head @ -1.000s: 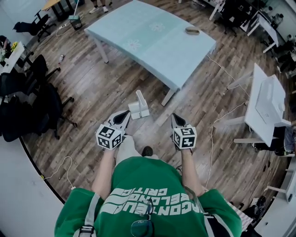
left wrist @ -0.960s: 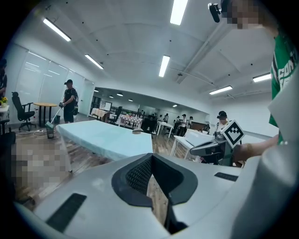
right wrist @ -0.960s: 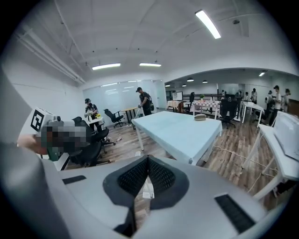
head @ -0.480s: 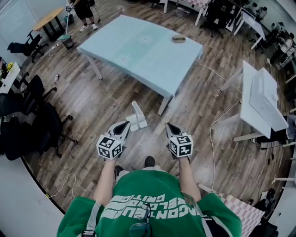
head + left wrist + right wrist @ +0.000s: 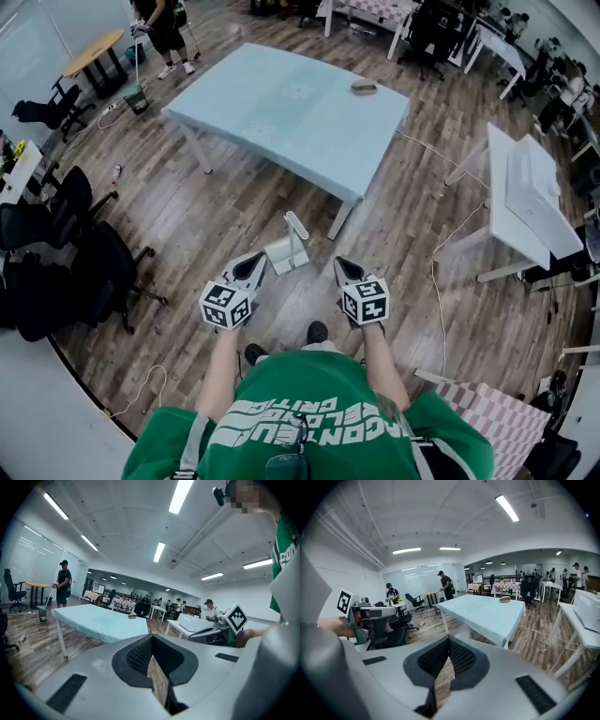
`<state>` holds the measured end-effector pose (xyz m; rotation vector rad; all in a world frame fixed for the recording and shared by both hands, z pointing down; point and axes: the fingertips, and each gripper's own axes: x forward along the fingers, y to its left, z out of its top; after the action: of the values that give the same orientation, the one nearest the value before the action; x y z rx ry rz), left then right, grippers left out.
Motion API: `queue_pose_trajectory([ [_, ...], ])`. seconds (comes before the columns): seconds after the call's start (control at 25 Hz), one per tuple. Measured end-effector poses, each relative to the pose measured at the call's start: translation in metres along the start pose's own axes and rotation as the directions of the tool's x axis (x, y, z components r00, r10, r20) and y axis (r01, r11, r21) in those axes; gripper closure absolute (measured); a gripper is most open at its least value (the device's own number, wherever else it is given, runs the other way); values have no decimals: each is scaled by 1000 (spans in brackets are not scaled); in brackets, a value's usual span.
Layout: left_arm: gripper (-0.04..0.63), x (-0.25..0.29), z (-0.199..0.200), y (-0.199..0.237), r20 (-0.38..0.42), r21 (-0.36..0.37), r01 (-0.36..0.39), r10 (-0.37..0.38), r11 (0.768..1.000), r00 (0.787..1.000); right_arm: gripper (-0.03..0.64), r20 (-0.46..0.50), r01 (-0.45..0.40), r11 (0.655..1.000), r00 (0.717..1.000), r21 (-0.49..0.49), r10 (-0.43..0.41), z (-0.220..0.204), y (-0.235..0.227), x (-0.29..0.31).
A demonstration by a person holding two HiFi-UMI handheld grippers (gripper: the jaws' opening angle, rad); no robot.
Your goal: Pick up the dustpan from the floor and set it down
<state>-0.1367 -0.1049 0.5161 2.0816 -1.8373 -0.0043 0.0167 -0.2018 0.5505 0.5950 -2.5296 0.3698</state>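
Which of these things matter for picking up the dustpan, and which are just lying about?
Part of the job:
dustpan on the floor; left gripper; right gripper.

Just lying about:
light blue table; small object on it; white desk; black office chairs; cable on the floor.

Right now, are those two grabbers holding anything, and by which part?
Nothing is held. The left gripper and right gripper both have their jaws together and empty; the white dustpan sits on the floor ahead of them.
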Motion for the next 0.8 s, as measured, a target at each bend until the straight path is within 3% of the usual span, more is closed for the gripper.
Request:
queue_pose_trajectory([
  [0.36, 603, -19, -1, 16, -4, 2, 32, -32, 999, 999, 609, -10, 36, 999, 999, 3, -35, -6, 25, 2],
  [0.8, 602, -24, -4, 17, -10, 2, 51, -51, 999, 999, 609, -23, 74, 997, 997, 22, -73, -15, 24, -1],
])
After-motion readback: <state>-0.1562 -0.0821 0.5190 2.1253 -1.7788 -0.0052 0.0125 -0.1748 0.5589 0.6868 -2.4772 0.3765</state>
